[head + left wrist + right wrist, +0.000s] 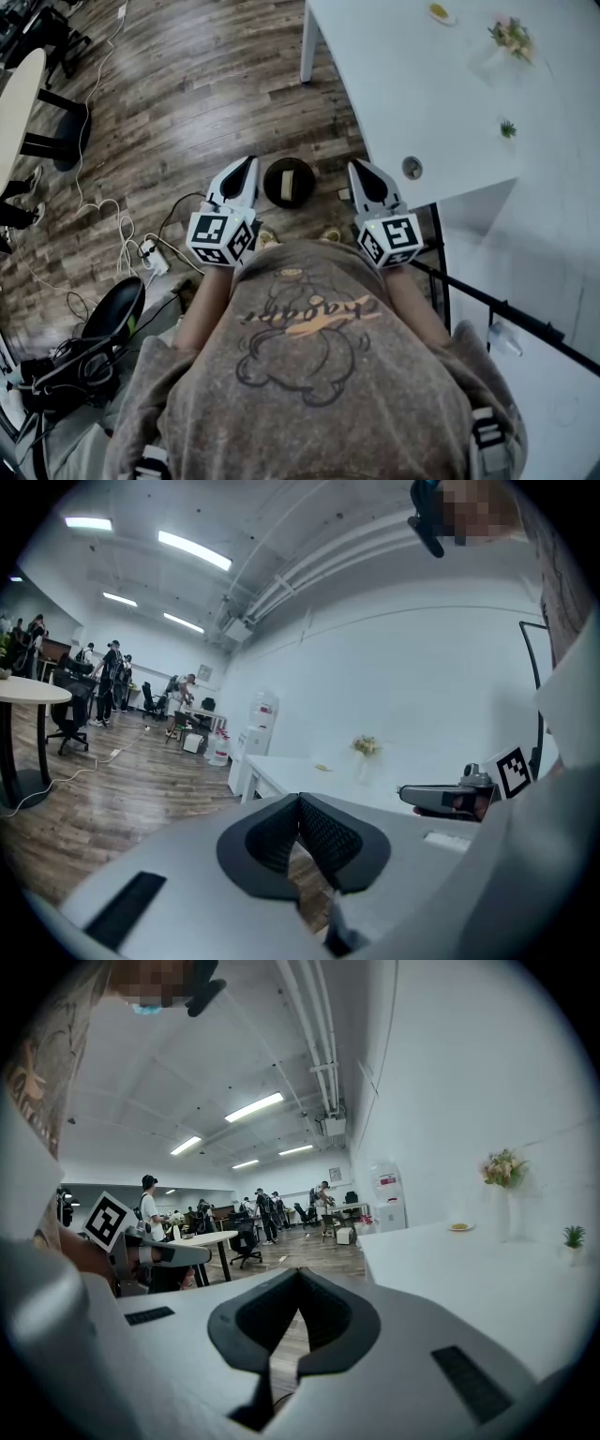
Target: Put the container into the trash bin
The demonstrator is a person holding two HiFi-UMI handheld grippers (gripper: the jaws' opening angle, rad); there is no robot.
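A dark round trash bin [289, 182] stands on the wooden floor just ahead of me, between the two grippers. Something pale tan lies inside it; I cannot tell whether it is the container. My left gripper [247, 166] hangs left of the bin, its jaws shut with nothing between them [300, 800]. To the right of the bin, by the table's corner, my right gripper [357, 168] is also shut and holds nothing [300, 1275]. Both point forward and slightly down. Each gripper view shows the other gripper at its side: the right gripper [450, 797] and the left gripper [155, 1252].
A white table [441, 94] fills the right, bearing a vase of flowers [511, 37], a small plate [441, 13] and a tiny plant [507, 128]. Cables and a power strip [150, 255] lie at the left, near a black chair [112, 314]. People stand far back in the room.
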